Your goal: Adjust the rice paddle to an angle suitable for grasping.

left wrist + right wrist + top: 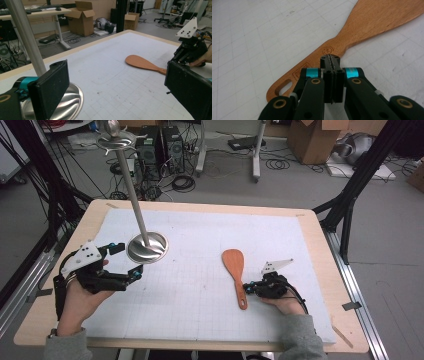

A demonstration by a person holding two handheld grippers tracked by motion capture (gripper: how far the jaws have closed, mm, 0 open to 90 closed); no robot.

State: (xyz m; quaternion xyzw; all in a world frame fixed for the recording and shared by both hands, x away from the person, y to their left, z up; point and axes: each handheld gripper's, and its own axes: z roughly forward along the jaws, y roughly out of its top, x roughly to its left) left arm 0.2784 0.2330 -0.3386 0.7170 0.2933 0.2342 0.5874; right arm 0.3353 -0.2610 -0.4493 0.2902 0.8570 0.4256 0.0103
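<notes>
Spatula [235,270] made of wood lies flat on the white mat [200,285] that covers the bench [320,250]. It sits on the right half. Its wide round blade points away from the person and its thin handle points back toward them. The handle has a small slot near its end.

The right gripper [248,290] is much nearer to it. It comes at the handle from the right side, so the long handle runs across in front of its jaws. In the right gripper view the jaws are pressed tight together with no gap, and they have nothing between them. Their tips sit right over the handle [312,65]; I cannot tell if they touch it. I think they must open before they can take hold.

The left gripper [134,273] is well apart, on the left side. Its jaws are spread wide and hold nothing. Just beside it stands a shiny metal stand [146,247] with a round dish base and a tall thin pole.

The wood looks smooth and warm brown. The mat has faint grid lines.
</notes>
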